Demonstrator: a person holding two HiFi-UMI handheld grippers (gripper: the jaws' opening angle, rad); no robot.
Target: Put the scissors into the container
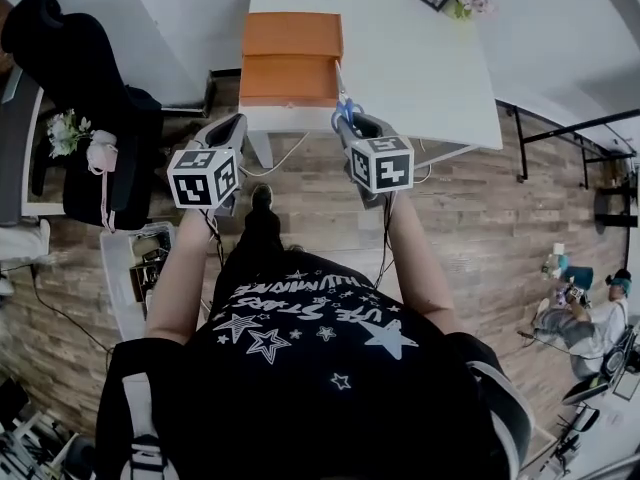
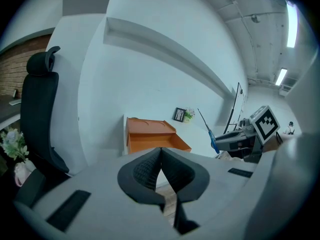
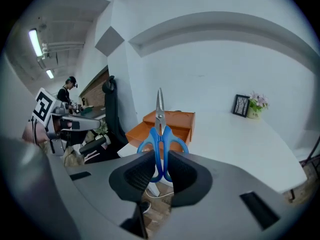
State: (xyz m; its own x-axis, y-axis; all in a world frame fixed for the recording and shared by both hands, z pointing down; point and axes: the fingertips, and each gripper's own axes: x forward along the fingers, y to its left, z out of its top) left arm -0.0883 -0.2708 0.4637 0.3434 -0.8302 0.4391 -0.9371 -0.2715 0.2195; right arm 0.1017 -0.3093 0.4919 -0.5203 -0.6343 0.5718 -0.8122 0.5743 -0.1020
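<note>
Scissors point(image 3: 159, 118) pinched blades-up in right gripper point(image 3: 161, 160) fingers, left gripper point(image 2: 161, 156) fingers pressed together — both near container point(image 1: 291, 36)

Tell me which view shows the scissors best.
The right gripper view: the scissors stand upright, blue handles clamped in the right tool. The head view shows them small, from above; the left gripper view gives only a distant side glimpse.

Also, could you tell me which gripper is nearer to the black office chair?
Left. The left gripper is to the chair's right, apart from it; the right gripper, shut on the scissors, is farther right.
</note>
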